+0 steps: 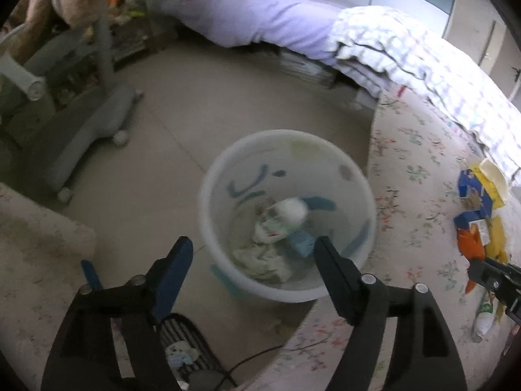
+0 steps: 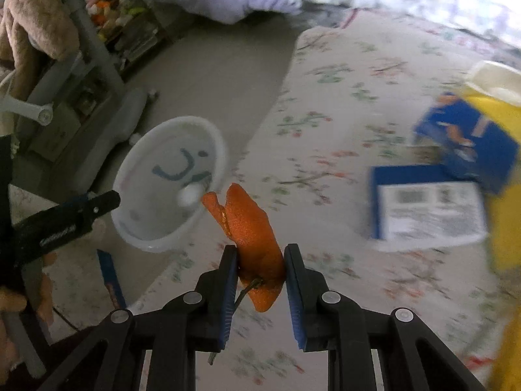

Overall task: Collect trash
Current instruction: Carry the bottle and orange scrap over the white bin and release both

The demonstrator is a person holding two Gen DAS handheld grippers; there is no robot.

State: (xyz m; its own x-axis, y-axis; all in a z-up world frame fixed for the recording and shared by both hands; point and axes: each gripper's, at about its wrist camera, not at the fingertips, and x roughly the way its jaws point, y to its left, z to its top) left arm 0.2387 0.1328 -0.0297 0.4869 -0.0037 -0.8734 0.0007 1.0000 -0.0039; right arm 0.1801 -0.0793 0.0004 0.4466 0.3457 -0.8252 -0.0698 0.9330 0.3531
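Bedroom floor of pale tile, edged by a cream floral-print rug (image 2: 342,123) running up to a bed with lilac bedding (image 1: 260,19): on the tile, just off the rug's edge, stands a round white plastic waste bin (image 1: 224,176) marked inside with a blue smiling face. Crumpled paper, a white bottle (image 1: 289,213) and a light blue carton lie at the bin's bottom. Above the bin's near rim, the left gripper (image 1: 252,254) hangs with its jaws spread wide and nothing between them. Over the rug to the right of the bin, the right gripper (image 2: 260,260) has its blue-padded fingers (image 2: 229,280) pressed against a curled piece of orange peel (image 2: 250,224), lifted clear of the rug. Farther right of the bin, blue and yellow cardboard packaging (image 2: 469,143) lies on the rug
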